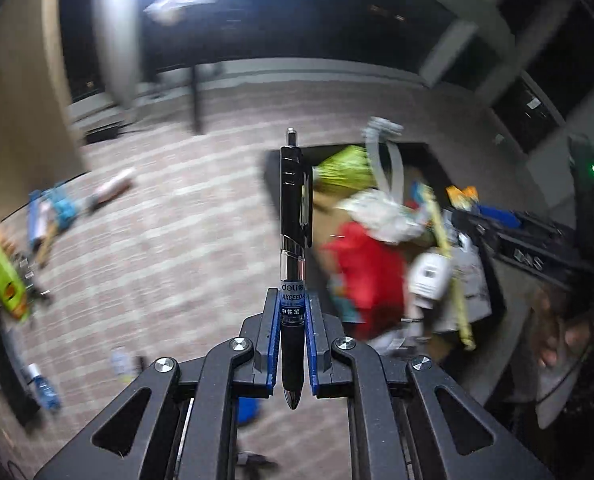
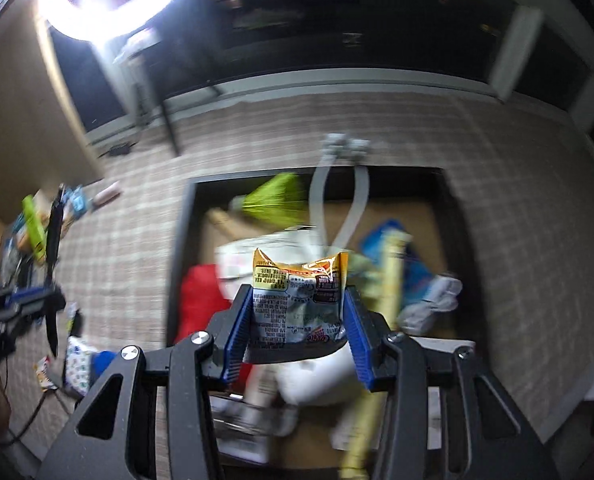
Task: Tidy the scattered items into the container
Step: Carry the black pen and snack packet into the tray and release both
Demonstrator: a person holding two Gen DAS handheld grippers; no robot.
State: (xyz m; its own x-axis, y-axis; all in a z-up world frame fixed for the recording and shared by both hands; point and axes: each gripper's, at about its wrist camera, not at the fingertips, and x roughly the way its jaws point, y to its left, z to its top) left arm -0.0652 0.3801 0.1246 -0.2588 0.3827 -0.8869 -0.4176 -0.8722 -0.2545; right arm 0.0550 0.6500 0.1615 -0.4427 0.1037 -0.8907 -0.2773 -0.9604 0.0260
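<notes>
Checked floor, cluttered box (image 2: 449,216), red cloth (image 2: 201,300) inside

Left gripper (image 1: 293,320): matte black linkage arms w/ triangular cut-outs, lower centre of frame; four round silver screw heads across the pivots; two fingers (image 1: 271,340) lined w/ blue pads, straight and narrow. Right gripper (image 2: 297,320): same black frame at bottom centre; silver screws at the joints (four visible); blue pads ribbed along the edges; slot-shaped cut-outs in the outer arms. In the right wrist view the left gripper shows again at the left edge, black w/ a blue strip, blurred. Thin dark cable in lower left of that frame.
</notes>
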